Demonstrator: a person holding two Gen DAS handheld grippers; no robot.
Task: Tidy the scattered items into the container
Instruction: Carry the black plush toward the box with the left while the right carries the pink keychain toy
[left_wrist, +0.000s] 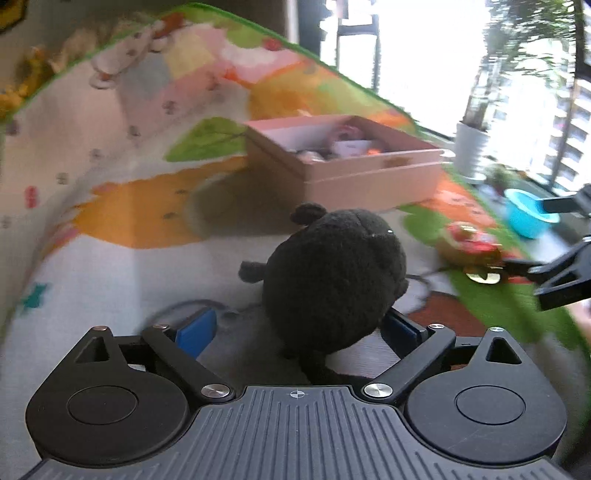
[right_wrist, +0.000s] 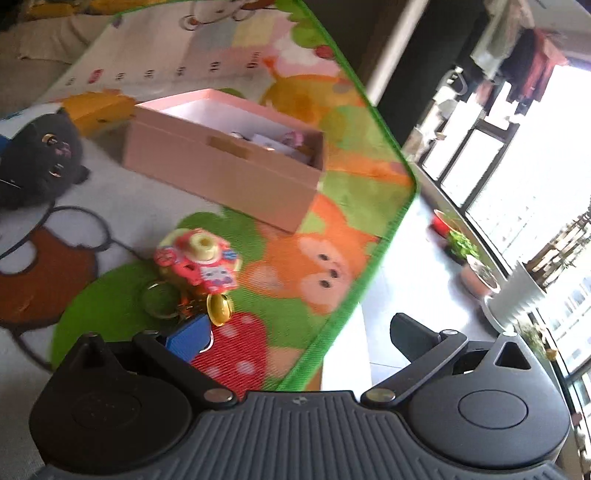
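1. Black plush toy (left_wrist: 332, 273) sits between the left gripper (left_wrist: 299, 325) pads, which look spread and not yet closed on it; squeeze on its middle before lifting.
2. Right gripper (right_wrist: 295, 339) is released, empty, just beside the pink keychain toy (right_wrist: 197, 262) on the play mat (right_wrist: 332, 229).
3. Pink box (right_wrist: 221, 173) stands behind both toys, open, already holding several small items.

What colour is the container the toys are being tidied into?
Pale pink outside, white inside; the box shows best in the right wrist view.
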